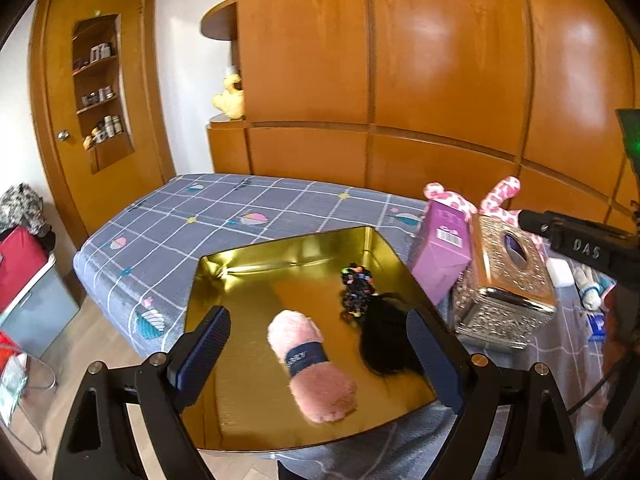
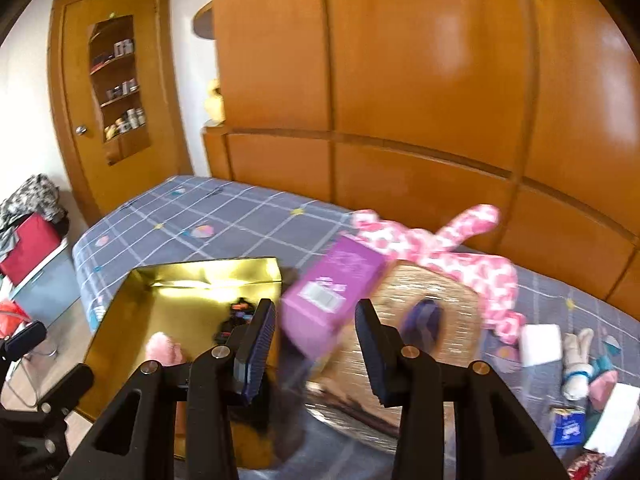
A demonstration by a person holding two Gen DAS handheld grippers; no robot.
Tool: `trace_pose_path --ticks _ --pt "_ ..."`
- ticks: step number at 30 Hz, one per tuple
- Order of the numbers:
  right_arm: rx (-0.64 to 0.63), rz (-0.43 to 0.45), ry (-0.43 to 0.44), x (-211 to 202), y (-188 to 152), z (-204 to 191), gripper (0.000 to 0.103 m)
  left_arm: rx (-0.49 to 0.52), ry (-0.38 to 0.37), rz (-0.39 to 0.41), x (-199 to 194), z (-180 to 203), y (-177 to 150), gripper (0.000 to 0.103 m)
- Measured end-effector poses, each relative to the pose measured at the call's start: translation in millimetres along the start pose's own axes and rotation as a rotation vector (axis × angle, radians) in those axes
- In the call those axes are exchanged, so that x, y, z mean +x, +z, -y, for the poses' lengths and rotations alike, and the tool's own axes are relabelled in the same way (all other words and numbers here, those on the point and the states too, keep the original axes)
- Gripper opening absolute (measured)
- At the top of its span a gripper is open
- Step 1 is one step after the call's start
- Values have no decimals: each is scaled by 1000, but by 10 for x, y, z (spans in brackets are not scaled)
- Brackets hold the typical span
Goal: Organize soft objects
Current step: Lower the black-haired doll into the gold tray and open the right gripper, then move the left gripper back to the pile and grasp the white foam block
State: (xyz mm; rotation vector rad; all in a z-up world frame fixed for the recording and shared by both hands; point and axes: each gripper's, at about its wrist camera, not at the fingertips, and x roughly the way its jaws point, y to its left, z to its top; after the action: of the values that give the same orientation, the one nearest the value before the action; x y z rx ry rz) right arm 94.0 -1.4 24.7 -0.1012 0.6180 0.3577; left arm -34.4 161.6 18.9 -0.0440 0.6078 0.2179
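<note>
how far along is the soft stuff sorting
Done: a pink plush roll, a beaded scrunchie and a black furry item lie in the gold tray. In hand: nothing; both grippers are empty. Left: the pink spotted plush and small white plush on the bed.

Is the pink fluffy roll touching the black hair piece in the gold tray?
Apart. The left wrist view shows bare gold tray floor between the pink roll and the black hair piece.
</note>
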Motion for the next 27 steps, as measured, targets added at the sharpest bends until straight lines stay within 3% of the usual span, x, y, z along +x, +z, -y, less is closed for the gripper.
trace_pose_path --ticks 15,27 --pt "157 4 -286 -455 -369 1604 41 215 -149 25 -93 952 115 90" --pt "332 -20 -553 -756 -826 2963 41 385 -374 17 -204 1936 116 90"
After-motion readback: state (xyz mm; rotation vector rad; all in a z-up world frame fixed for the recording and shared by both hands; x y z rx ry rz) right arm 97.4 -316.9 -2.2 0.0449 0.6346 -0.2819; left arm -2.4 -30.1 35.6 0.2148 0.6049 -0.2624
